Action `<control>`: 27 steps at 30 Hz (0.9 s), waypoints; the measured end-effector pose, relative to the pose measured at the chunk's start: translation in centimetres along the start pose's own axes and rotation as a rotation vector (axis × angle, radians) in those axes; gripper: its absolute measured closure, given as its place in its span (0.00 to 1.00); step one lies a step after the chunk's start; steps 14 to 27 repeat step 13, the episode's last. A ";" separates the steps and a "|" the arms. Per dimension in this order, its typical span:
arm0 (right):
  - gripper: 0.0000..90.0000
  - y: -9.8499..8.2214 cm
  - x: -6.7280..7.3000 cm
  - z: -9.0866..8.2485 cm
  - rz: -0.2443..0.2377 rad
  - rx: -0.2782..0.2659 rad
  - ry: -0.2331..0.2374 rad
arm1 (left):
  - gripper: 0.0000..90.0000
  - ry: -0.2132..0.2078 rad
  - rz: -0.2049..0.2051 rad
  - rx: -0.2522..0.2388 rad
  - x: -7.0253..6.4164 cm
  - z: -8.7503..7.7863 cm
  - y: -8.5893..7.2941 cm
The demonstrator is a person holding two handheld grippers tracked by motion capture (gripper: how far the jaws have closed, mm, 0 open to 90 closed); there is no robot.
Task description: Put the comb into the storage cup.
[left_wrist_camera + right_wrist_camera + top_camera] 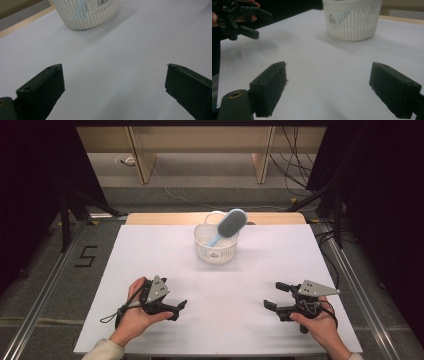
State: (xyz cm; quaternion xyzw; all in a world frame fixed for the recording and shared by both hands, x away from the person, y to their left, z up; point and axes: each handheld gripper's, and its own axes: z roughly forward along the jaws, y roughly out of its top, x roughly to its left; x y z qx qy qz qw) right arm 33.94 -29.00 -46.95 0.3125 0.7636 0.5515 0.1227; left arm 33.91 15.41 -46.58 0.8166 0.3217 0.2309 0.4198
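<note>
White basket [215, 245] at twelve o'clock on the table [150, 260] props the brush [229, 226], head up, handy to grab. Your left tongs [181, 306] and right tongs [272, 296] wait spread, empty.

Two grippers are counted: the left gripper [181, 306] and the right gripper [272, 295], each held in one hand, so two hands are seen, the left hand [134, 316] and the right hand [320, 321]. One white basket [215, 249] is counted on one white table [150, 265]. One blue hairbrush [229, 225] is counted inside that basket.
</note>
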 end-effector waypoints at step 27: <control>0.17 0.0 -0.1 0.1 0.002 0.003 -0.001 | 0.02 -0.022 -0.006 0.012 -0.3 0.2 -0.1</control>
